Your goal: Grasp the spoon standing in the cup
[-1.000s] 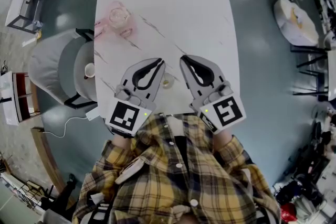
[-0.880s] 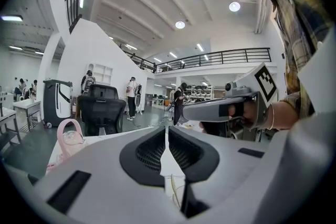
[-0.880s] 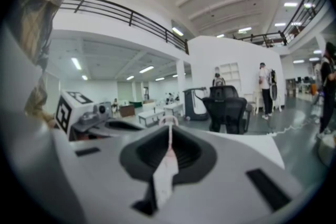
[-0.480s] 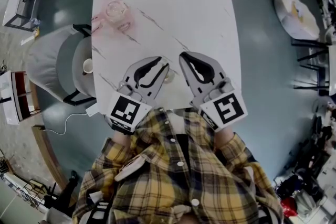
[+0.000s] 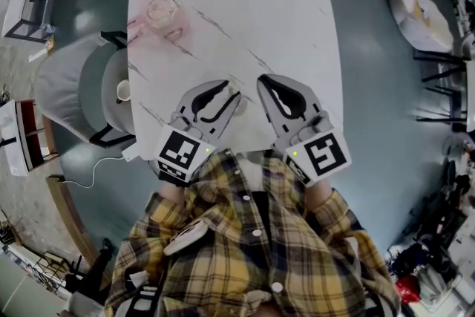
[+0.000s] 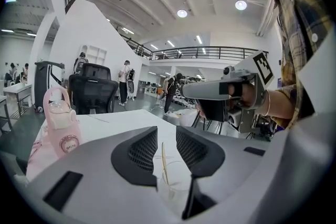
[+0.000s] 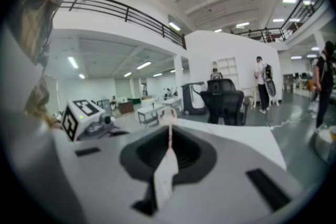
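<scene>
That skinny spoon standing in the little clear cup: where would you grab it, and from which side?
Probably the bare handle above the cup rim. The spoon stands nearly upright and thin, so come in level from the person's side, one pad each side. The left gripper, whose jaws have just been opening, straddles it without touching.

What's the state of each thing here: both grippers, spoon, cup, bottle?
left gripper: open, jaws have just been opening, spoon between them, not gripped.
right gripper: shut, empty.
spoon: standing in the cup, ungrasped.
cup: clear, upright on the table.
pink bottle: upright, near the table's far left corner.
</scene>
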A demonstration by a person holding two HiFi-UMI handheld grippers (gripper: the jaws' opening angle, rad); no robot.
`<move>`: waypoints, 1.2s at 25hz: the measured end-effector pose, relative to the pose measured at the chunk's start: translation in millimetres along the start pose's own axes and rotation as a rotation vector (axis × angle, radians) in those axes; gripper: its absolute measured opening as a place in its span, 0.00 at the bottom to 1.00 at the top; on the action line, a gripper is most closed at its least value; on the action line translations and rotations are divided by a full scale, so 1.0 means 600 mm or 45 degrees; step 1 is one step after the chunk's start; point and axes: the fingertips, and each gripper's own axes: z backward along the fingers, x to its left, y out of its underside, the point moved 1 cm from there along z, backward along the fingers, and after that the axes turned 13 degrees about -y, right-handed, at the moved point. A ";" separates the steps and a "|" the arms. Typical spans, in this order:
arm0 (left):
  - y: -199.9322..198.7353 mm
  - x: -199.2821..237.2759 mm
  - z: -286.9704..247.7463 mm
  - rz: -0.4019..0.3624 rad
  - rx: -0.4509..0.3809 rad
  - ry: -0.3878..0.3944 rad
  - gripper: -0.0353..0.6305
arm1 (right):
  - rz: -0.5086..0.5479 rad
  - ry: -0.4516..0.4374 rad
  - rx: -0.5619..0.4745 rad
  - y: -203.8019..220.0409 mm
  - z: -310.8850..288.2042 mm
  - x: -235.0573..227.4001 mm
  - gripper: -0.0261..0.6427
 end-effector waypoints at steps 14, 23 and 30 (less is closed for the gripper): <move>0.048 -0.004 -0.020 0.008 0.071 0.079 0.23 | -0.033 0.041 0.044 0.021 -0.001 -0.013 0.09; 0.070 -0.007 -0.029 0.020 0.111 0.113 0.23 | -0.049 0.034 0.075 0.035 -0.008 -0.019 0.09; 0.082 -0.008 -0.030 0.032 0.138 0.119 0.23 | -0.046 0.027 0.084 0.038 -0.011 -0.019 0.09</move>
